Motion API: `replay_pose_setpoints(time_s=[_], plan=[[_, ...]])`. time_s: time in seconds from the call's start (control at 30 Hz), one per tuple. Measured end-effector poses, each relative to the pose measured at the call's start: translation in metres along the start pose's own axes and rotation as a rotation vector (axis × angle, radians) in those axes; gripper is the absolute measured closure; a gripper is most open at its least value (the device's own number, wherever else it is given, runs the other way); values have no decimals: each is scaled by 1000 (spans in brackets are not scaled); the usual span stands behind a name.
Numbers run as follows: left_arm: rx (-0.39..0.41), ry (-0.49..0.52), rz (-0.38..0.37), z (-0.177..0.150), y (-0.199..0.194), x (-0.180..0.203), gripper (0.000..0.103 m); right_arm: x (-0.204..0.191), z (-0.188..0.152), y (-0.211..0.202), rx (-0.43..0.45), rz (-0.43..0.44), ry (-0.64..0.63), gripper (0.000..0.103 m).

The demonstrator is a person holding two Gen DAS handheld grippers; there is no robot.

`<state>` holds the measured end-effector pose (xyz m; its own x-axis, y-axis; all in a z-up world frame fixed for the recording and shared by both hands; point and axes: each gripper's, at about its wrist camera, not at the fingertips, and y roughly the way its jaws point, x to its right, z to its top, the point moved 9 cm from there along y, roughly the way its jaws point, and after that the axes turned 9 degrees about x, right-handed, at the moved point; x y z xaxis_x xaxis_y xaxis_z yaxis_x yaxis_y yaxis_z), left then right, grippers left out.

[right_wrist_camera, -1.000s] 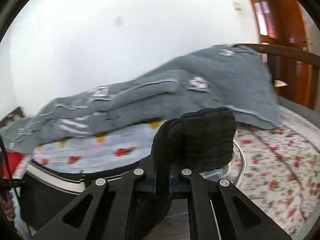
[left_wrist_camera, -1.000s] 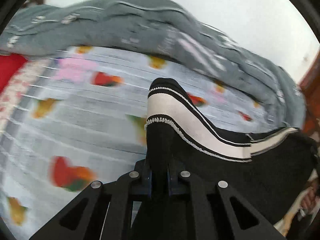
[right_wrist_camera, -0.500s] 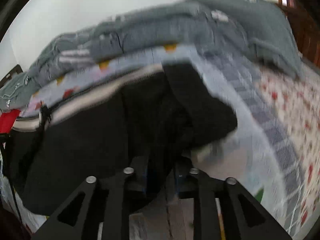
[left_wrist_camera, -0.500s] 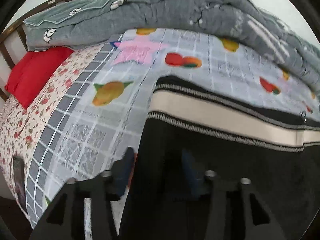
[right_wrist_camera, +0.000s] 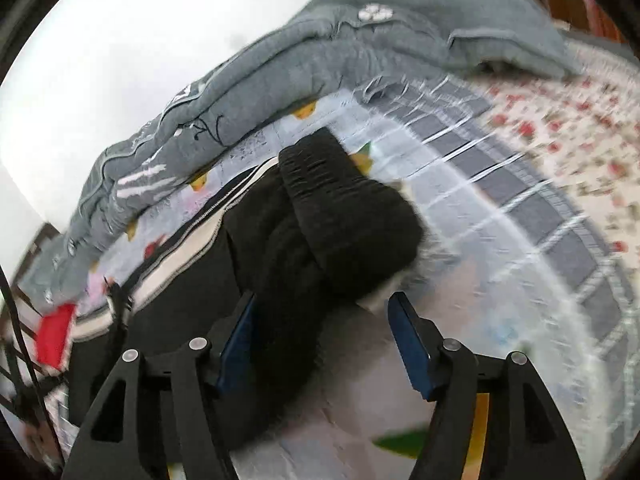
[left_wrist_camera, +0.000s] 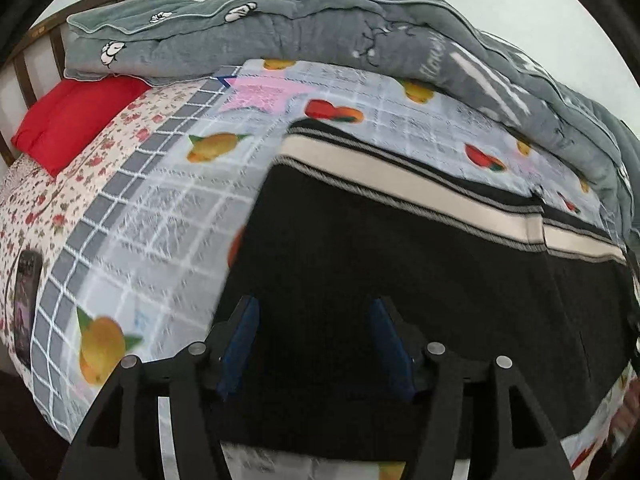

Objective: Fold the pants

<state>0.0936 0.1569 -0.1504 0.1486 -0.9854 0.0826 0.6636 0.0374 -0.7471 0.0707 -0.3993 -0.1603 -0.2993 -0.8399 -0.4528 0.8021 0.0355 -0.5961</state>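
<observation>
1. Left wrist view: the left gripper [left_wrist_camera: 314,340] has let go and its jaws are opening. The black pants [left_wrist_camera: 400,280] lie flat beneath and between the fingers, not pinched. Their cream side stripe [left_wrist_camera: 400,196] runs from about 11 o'clock out to 3 o'clock.

2. Same view, surroundings: the pants rest on a grey fruit-print sheet [left_wrist_camera: 160,220] spread over a bed. A rolled grey quilt [left_wrist_camera: 320,32] lies along 12 to 2 o'clock. A red pillow [left_wrist_camera: 76,116] sits at 10 o'clock beside a dark wooden headboard [left_wrist_camera: 36,56], and a phone [left_wrist_camera: 26,304] lies at 9 o'clock on the floral bedding.

3. Right wrist view: the right gripper [right_wrist_camera: 324,344] is likewise released, its jaws opening. Black fabric lies between the fingers, loose. A ribbed cuff end [right_wrist_camera: 344,208] of the pants is heaped at about 12 o'clock from the fingertips, bunched rather than flat.

4. Same view, surroundings: the quilt crosses from 9 to 1 o'clock under a plain white wall [right_wrist_camera: 140,40]. Floral bedding [right_wrist_camera: 560,128] fills 2 to 3 o'clock.

5. Step in hand, as I judge it: a fold has just been laid down and released. The next move likely calls for smoothing the bunched cuff end and re-grasping an edge for another fold.
</observation>
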Motion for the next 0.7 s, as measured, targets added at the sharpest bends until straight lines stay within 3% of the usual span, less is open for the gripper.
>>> replay_pose_setpoints(time_s=[0.1, 0.13, 0.23, 0.3, 0.4, 0.47, 0.57, 0.7], plan=[[7, -5, -35, -16, -12, 6, 45, -1, 9, 15, 7, -41, 0, 40], [10, -3, -39, -23, -17, 6, 45, -3, 15, 15, 22, -53, -21, 52], [33, -8, -38, -36, -33, -2, 45, -15, 39, -4, 153, 5, -108, 59], [40, -28, -36, -46, -39, -11, 45, -19, 44, -14, 227, -35, -180, 59], [53, -96, -35, -59, -43, -33, 45, -3, 28, -1, 138, -100, -234, 56], [45, -184, -105, -67, -38, -42, 45, 16, 17, 1, 67, -100, -205, 54], [25, -252, -169, -72, -26, -49, 45, 26, 17, -21, 86, -143, -223, 44], [40, -263, -223, -70, -15, -42, 39, 17, 17, -48, 88, -189, -317, 44]])
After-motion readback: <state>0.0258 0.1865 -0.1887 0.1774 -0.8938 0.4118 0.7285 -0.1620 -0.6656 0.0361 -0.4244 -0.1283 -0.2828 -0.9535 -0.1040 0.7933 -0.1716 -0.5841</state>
